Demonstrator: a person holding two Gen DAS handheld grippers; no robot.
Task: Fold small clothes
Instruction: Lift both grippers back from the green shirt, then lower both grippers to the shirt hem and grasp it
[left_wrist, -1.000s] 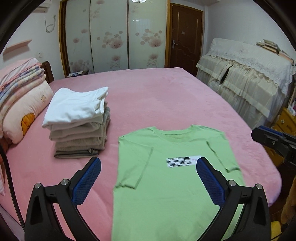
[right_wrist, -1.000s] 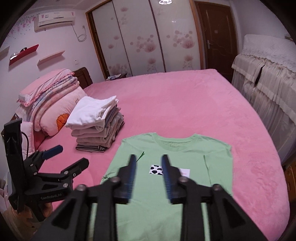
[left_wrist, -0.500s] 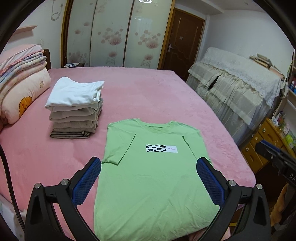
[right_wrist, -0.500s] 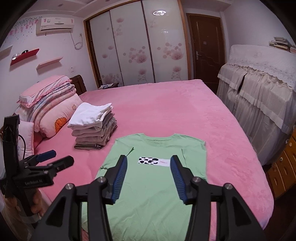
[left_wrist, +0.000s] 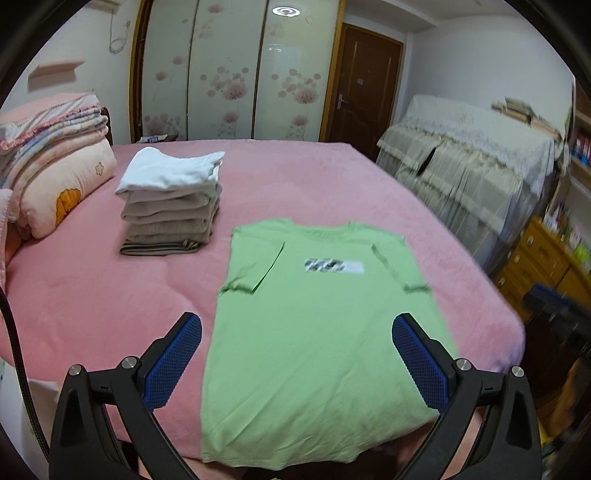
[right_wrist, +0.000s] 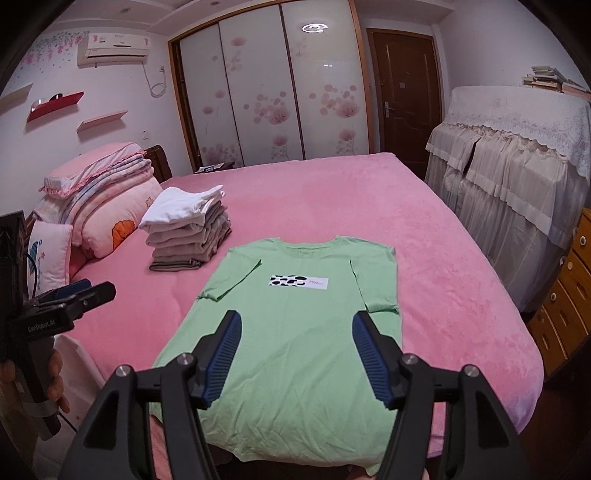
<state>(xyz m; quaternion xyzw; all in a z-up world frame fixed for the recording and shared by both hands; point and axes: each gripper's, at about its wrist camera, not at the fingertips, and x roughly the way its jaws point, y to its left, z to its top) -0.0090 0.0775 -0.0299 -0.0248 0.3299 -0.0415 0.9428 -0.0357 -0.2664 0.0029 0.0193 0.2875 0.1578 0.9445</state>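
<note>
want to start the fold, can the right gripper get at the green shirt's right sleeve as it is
Probably yes: the right gripper hangs open above the green shirt, and nothing lies over its right sleeve.

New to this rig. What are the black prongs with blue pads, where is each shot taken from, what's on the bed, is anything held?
No robot here: a person carries a handheld two-finger gripper in each hand, with a fisheye camera on each looking along its fingers. One picture is from the left gripper, the other from the right gripper, which also catches the left one at its left edge. Both are open and hold nothing. On the pink bed a green T-shirt lies flat, sleeves folded in. Beside it sits a stack of folded clothes, with pillows and blankets behind.
</note>
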